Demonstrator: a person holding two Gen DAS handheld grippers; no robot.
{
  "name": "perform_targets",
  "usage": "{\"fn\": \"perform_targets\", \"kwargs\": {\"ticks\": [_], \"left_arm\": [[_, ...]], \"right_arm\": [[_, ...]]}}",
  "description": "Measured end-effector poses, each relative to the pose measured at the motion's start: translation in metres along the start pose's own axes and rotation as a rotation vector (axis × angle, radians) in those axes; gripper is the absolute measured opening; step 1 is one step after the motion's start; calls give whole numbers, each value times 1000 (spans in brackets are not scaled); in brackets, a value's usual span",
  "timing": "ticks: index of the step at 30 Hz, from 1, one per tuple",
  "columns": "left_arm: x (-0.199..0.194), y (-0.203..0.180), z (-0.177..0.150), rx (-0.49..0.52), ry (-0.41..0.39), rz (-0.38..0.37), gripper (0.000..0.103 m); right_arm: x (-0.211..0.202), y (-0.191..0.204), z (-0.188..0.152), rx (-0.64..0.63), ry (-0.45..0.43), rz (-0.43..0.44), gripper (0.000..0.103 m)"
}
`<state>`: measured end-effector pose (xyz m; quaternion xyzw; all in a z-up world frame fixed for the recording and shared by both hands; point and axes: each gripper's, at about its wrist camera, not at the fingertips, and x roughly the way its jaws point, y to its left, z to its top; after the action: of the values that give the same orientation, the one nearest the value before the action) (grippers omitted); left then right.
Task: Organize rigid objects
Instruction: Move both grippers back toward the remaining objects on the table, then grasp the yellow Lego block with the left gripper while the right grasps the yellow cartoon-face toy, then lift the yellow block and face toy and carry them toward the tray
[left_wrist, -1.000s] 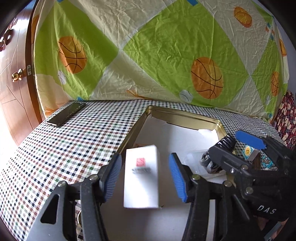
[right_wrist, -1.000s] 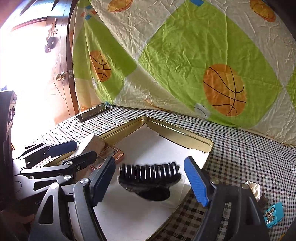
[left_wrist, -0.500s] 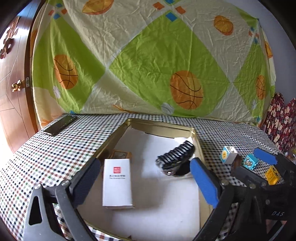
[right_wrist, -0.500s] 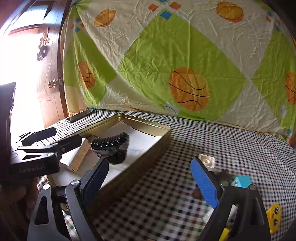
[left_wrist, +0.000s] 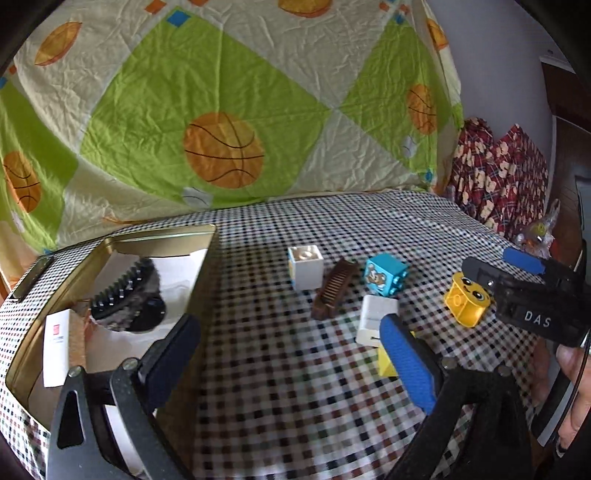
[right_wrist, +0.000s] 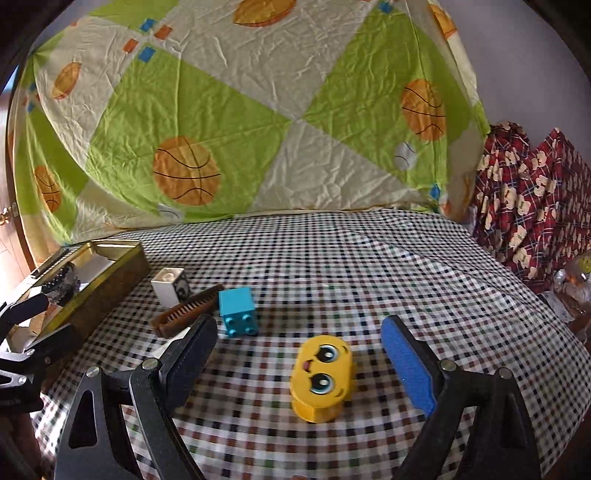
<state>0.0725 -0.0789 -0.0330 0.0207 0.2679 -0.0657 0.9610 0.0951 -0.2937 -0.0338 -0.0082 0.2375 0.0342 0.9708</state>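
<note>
Both hands have swung away from the gold tin (left_wrist: 162, 236) toward the right side of the surface (left_wrist: 295, 369). A second ago the white card box sat between the left fingers and the black comb-brush between the right ones; both now lie in the tin at the left edge: the box (left_wrist: 55, 347) near its front, the brush (left_wrist: 125, 295) behind it. Both pairs of fingers have just been opening, and nothing is between the left pair now.

Left gripper (left_wrist: 288, 354): fingers spread wide, empty, over bare checked cloth beside the tin's right wall. White adapter (left_wrist: 375, 319) lies just beyond its blue finger, with a small yellow block (left_wrist: 386, 360) partly hidden behind that finger.

Right gripper (right_wrist: 299, 354): fingers spread, straddling the yellow face block (right_wrist: 321, 376), pads not touching it.

Still loose mid-surface: white cube (left_wrist: 306, 266), brown comb (left_wrist: 332, 291), blue block (left_wrist: 384, 275), close together.

Step in hand, as I read it: fetch the next pieces. For the yellow face block, centre it, lower until the pads meet its flat sides, and close squarely; it is rounded and may twist out. Left hand: take the adapter alone, clear of the comb.
</note>
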Motion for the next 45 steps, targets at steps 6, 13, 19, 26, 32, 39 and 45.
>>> {"fn": "perform_targets", "kwargs": {"ticks": [6,13,19,26,32,39,45], "left_arm": [[14,-29,2,34,64,-72,96],[34,-58,-7,114,197,-174,61],[48,-65,-11,118,284,-222,37],[43,-54,-13,66,276,-255,23],[29,-46,-13,46,202,-231,23],[17,-40,-12,45,121,-208,23],[16,-34,-10,13,91,-211,23]], "right_arm": [[14,-15,-4,14,81,35,92],[37,-12,-8,-6,211,71,76],[56,-10,-14,-13,322,116,54],[51,-13,-15,-12,307,137,48],[35,-6,-14,-54,215,96,48],[25,-6,-12,-38,152,92,47],[16,-5,-11,12,84,151,47]]}}
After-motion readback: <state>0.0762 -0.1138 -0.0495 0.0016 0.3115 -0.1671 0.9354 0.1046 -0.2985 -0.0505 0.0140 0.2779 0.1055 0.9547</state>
